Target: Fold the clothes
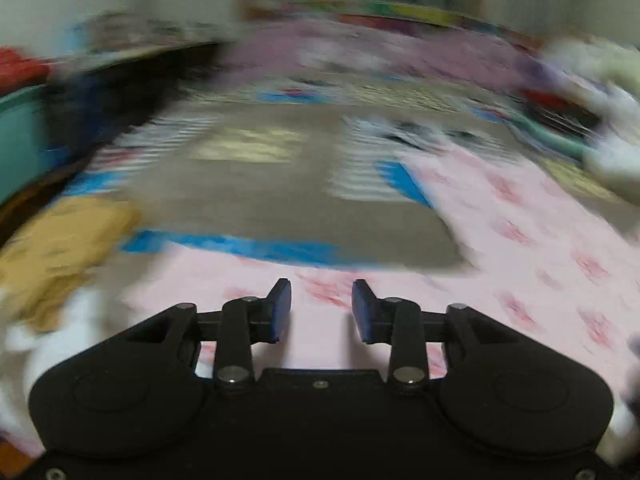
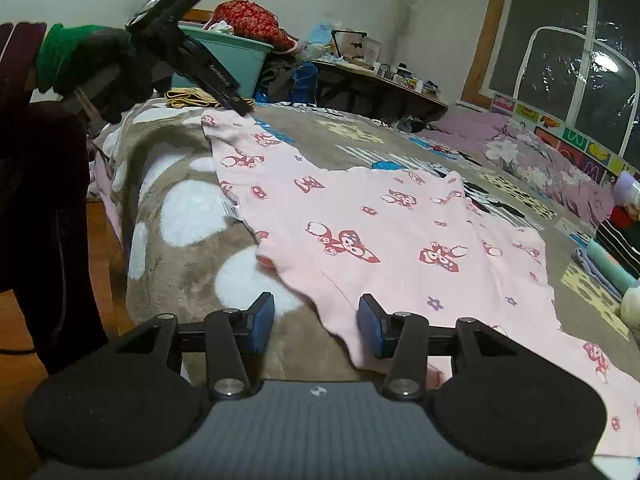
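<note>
A pink garment (image 2: pixel 360 216) with red cartoon prints lies spread flat on a brown blanket with white spots (image 2: pixel 188 208). My right gripper (image 2: pixel 316 324) is open just above the garment's near edge, and the hem runs under the gap between its fingers. In the right wrist view a gloved hand (image 2: pixel 100 64) holds my left gripper (image 2: pixel 242 108), tilted down at the garment's far left corner. The left wrist view is motion-blurred. It shows my left gripper (image 1: pixel 321 308) open over the pink garment (image 1: pixel 500 240), with nothing pinched between its blue pads (image 1: pixel 282 312).
A yellow cloth (image 2: pixel 188 98) lies beyond the far corner, in front of a teal bin (image 2: pixel 236 56). A cluttered table (image 2: pixel 380 80) stands behind the bed. Folded clothes (image 2: pixel 608 260) and purple bedding (image 2: pixel 540 152) lie at the right. The bed's left edge drops to a wooden floor (image 2: pixel 16 320).
</note>
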Tool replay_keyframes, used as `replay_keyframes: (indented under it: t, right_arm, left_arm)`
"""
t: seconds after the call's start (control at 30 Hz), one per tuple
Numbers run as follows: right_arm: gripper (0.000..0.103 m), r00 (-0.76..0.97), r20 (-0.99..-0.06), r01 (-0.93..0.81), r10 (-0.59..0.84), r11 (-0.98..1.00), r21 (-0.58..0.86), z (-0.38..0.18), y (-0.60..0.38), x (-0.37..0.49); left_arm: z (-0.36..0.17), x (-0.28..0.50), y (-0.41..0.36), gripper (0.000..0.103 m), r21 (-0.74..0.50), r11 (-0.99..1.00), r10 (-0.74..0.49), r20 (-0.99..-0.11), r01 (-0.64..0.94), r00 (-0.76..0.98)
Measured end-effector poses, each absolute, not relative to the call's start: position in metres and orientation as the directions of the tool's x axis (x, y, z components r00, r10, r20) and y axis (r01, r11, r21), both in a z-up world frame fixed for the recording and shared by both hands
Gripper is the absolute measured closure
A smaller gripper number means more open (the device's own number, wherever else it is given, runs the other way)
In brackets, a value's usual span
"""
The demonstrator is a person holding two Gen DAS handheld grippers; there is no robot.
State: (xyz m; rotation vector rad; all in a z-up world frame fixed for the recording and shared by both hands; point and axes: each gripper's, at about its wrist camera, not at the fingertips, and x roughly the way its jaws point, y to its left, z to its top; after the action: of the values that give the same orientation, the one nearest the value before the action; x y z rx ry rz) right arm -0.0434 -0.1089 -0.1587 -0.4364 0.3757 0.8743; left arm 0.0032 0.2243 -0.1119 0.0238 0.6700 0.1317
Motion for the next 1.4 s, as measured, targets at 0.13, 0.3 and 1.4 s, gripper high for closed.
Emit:
replay_keyframes:
  t: [0.13,0.3,1.4]
  right_arm:
    - [0.055,0.581,-0.49,-0.798,0.65,0.573,-0.186,-0.159,-0.112,-0.041]
    - [0.053,0.578,-0.49,-0.8,0.653,0.572,-0.182,-0.159,-0.113,-0.04]
    - [0.053,0.767,-0.413,-0.427,0.492,0.871,0.244,-0.14,-0.214,0.059]
  left_arm:
    - [-0.123,0.01,0.231,0.064,0.364,0.88,0.471,-0.588,-0.305,0.657]
    - [-0.098,-0.007,0.204,0.064,0.2,0.975,0.197,-0.593,-0.095,0.781]
    - [-0.084,0.092,0.193,0.045,-0.163,0.975,0.025,-0.595,-0.151,0.803]
